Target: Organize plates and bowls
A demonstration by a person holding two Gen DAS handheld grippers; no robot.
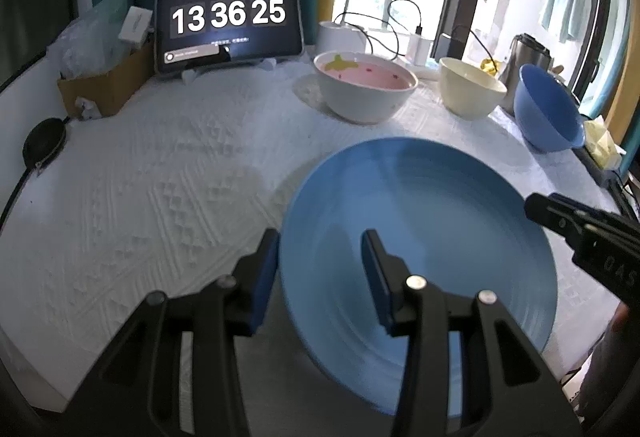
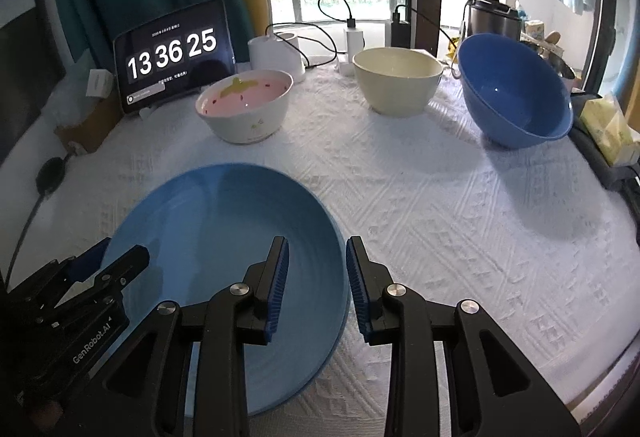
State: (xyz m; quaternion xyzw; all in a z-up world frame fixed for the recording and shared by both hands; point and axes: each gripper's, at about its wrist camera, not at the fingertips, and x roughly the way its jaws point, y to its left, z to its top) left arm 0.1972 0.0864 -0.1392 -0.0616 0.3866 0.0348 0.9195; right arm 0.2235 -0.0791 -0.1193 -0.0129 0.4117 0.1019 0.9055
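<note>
So far little of the sorting looks finished. One blue plate [image 2: 224, 269] lies flat on the white quilted cloth of the bench [image 2: 460, 221], near its front edge, and three bowls stand apart from one another along the back: a white bowl with a pink inside [image 2: 246, 107], a cream bowl [image 2: 398, 81] and a blue bowl [image 2: 516, 93], the last one tilted on its side. None of the bowls is nested in another, and nothing sits on the plate.

Both grippers are at the plate. The left gripper [image 1: 320, 269] straddles the plate's left rim, its jaws spread with a clear gap to the rim on each side. The right gripper [image 2: 316, 277] straddles the opposite rim the same way, jaws parted and not pressing. By my reading the plate is either just set down or about to be taken up; gathering the bowls remains to be done.
</note>
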